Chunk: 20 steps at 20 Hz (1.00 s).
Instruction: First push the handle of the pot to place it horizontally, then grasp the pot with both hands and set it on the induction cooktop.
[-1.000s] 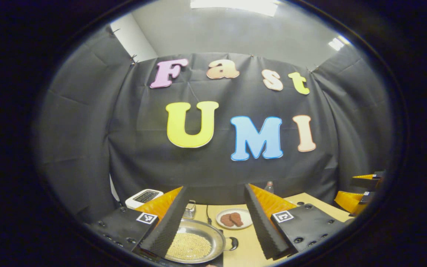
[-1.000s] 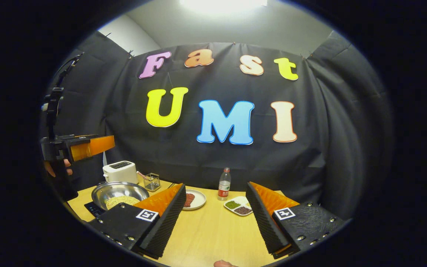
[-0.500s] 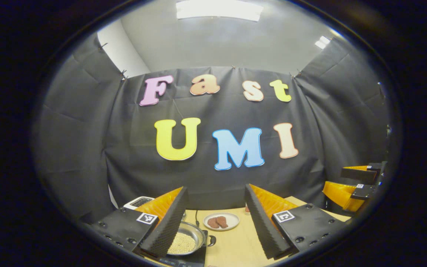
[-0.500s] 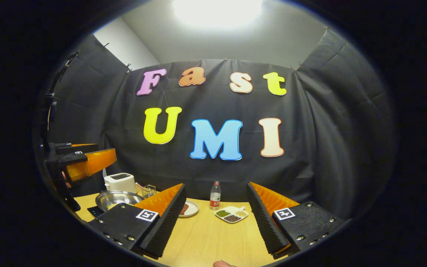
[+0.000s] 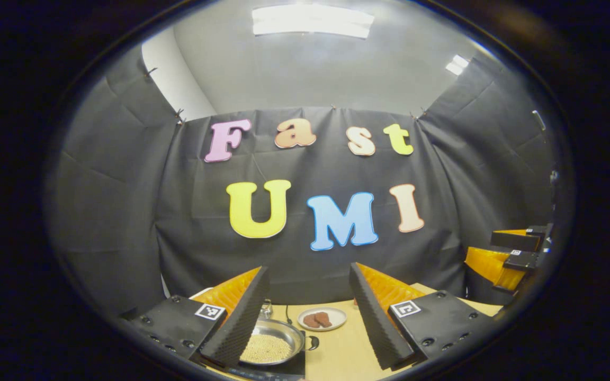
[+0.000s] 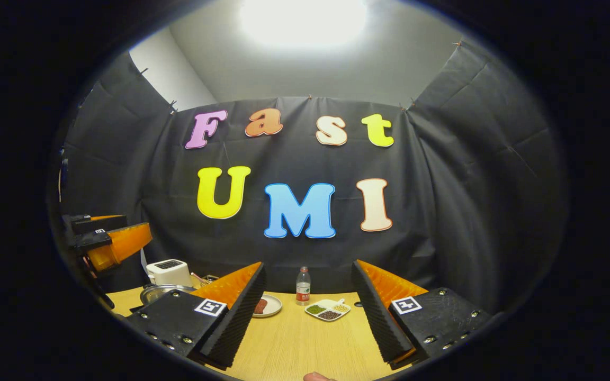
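Pot [image 5: 270,346] seemingly on cooktop [image 5: 284,369]; both tongs [image 5: 309,317] [image 6: 309,317] spread, clear above table [image 6: 294,344].

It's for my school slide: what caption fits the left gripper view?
Open hand-held gripper held above a shiny round metal pot of pale grains on the black induction cooktop.

Both views are sharp at the centre and bent hard by the fisheye toward the rims. A ceiling light [image 5: 313,20] overhead lights the booth evenly; in the right gripper view it blows out into white glare. The tabletop [image 6: 305,338] shows only soft shadows.
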Each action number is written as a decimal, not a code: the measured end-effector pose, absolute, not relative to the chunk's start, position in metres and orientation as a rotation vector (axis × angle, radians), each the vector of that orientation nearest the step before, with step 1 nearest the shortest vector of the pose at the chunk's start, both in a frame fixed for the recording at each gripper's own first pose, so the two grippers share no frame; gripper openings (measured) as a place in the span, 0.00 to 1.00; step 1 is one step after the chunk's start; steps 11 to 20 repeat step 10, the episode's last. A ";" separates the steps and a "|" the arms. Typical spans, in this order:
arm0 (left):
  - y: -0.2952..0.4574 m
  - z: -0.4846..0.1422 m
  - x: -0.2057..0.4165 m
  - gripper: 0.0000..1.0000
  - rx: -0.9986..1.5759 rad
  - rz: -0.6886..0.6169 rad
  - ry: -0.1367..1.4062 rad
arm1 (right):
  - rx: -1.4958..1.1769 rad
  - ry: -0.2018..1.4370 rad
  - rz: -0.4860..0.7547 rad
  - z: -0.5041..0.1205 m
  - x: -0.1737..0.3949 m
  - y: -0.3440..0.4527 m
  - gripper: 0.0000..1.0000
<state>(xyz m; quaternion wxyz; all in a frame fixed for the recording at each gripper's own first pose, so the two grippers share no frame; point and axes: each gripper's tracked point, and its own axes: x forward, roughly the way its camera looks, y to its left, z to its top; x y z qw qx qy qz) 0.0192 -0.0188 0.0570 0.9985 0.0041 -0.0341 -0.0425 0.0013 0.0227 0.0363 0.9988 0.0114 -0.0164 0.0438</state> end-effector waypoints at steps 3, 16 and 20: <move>-0.011 0.060 0.010 0.97 0.009 -0.078 -0.082 | 0.036 -0.034 0.080 0.040 -0.004 0.023 0.97; -0.006 0.068 0.001 0.97 0.030 -0.087 -0.098 | 0.044 -0.034 0.080 0.046 -0.013 0.026 0.97; -0.006 0.068 0.001 0.97 0.030 -0.087 -0.098 | 0.044 -0.034 0.080 0.046 -0.013 0.026 0.97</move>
